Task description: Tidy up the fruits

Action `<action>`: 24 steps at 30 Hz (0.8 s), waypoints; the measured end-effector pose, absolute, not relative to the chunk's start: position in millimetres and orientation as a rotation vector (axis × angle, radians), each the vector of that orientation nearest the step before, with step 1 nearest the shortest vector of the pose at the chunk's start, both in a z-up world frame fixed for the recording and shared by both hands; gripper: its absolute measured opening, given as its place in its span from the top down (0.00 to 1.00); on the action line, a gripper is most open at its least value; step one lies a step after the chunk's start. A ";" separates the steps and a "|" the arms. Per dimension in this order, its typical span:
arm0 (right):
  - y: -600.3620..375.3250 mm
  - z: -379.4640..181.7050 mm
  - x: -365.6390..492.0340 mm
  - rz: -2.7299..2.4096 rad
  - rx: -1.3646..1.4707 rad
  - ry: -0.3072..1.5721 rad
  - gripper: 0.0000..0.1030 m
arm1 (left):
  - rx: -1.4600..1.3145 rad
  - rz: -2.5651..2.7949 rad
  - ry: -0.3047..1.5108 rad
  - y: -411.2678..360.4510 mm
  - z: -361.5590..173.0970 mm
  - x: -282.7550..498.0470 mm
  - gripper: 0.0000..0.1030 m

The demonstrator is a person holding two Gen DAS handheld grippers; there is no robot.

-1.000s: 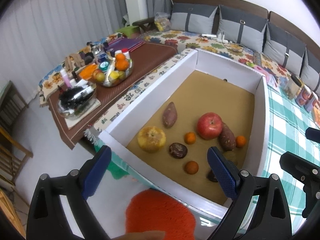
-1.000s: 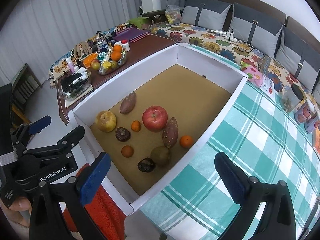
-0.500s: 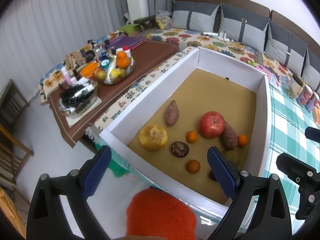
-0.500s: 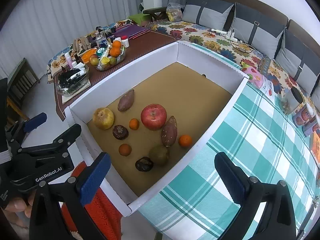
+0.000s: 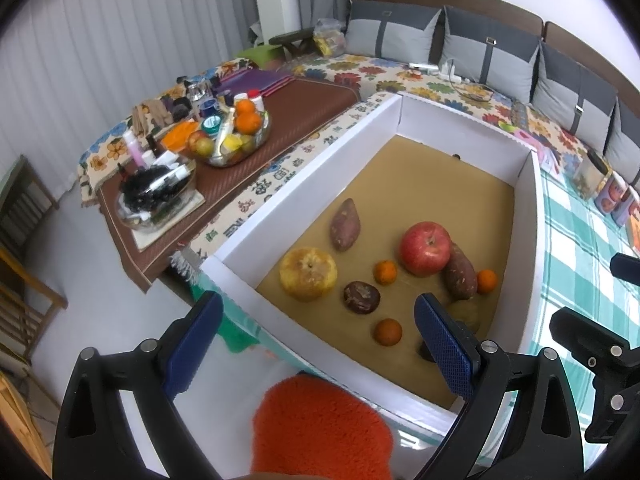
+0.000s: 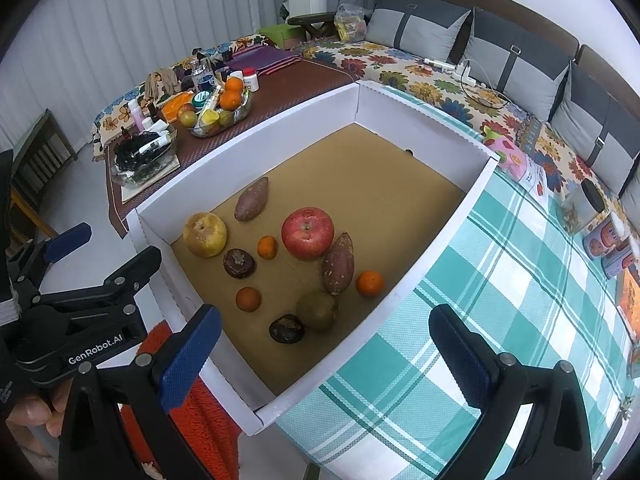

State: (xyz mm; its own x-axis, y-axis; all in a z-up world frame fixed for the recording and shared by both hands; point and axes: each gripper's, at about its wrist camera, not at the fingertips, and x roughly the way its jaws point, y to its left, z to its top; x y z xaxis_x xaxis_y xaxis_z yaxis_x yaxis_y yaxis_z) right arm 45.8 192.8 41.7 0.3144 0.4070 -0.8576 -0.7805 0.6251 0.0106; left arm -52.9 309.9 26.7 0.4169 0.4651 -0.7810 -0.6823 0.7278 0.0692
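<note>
Both claws hang above the near end of the box, jaws spread wide with nothing in them: the left claw over the near wall, the right claw over the near right corner.

The fruit lies loose on the brown floor at the near end. The apple touches a sweet potato; a second sweet potato lies apart, near the yellow fruit. Three oranges are scattered; two dark fruits and a green one lie close by.

No piece is singled out, and the pictures cannot show whether this spread is unsorted or finished. Any grasp should come straight down, jaws astride one piece and clear of its neighbours; round fruit rolls, so close gently.
</note>
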 end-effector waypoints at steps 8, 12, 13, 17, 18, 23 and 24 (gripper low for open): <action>195.2 39.8 44.3 0.821 -0.463 0.971 0.00 | -0.283 0.737 0.884 310.7 24.6 -55.4 0.05; 196.0 38.6 43.1 0.823 -0.470 0.975 0.00 | -0.287 0.736 0.885 311.1 24.0 -56.0 0.05; 196.1 38.6 43.1 0.822 -0.470 0.975 0.00 | -0.291 0.737 0.886 311.2 23.9 -56.6 0.05; 196.3 38.2 43.6 0.822 -0.471 0.978 0.00 | -0.296 0.741 0.891 310.7 22.9 -58.3 0.05; 196.3 38.2 43.7 0.823 -0.471 0.978 0.00 | -0.297 0.741 0.890 310.5 23.1 -58.6 0.05; 197.8 37.7 43.8 0.822 -0.475 0.977 0.00 | -0.297 0.740 0.889 311.5 23.2 -58.0 0.05; 197.6 37.2 44.2 0.822 -0.476 0.977 0.00 | -0.296 0.740 0.890 311.3 23.0 -58.1 0.05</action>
State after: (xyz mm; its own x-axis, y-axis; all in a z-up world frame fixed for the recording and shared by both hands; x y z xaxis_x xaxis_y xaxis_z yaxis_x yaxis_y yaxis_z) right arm 44.2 197.6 37.2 0.3034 0.3912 -0.8689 -0.7888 0.6147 0.0013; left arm -58.1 311.3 23.0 0.4063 0.4592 -0.7900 -0.6929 0.7184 0.0612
